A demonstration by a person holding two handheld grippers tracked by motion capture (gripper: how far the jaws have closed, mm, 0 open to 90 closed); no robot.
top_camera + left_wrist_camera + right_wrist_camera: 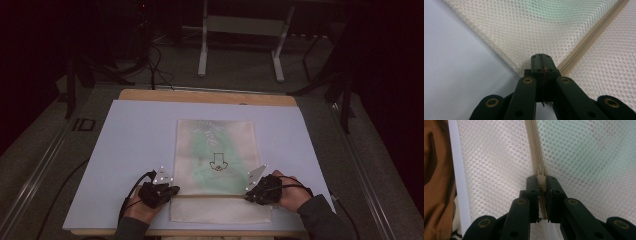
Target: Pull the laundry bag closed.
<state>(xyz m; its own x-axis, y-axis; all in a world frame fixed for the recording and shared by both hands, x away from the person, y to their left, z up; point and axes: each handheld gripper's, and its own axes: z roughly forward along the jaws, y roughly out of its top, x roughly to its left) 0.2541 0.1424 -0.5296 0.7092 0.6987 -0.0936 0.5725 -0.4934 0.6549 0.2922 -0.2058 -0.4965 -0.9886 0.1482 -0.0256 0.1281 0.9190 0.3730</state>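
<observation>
A cream mesh bag (215,150) lies flat on the pale mat, with something green (207,155) showing through it. Its zipper (220,196) runs across near the front edge. My left gripper (172,191) is at the zipper's left end, jaws shut on the bag's edge (524,67) beside the zipper (589,37). My right gripper (248,196) is at the zipper's right end. In the right gripper view its tip (540,180) is shut on the cream zipper pull (540,173), with the zipper (533,145) running straight ahead. Both grippers rest low on the mat.
The pale lilac mat (135,150) covers a wooden table (200,96); its front edge is just behind my hands. A white metal stand (240,30) and cables (155,65) are on the floor beyond. A brown surface (436,182) lies past the mat's edge.
</observation>
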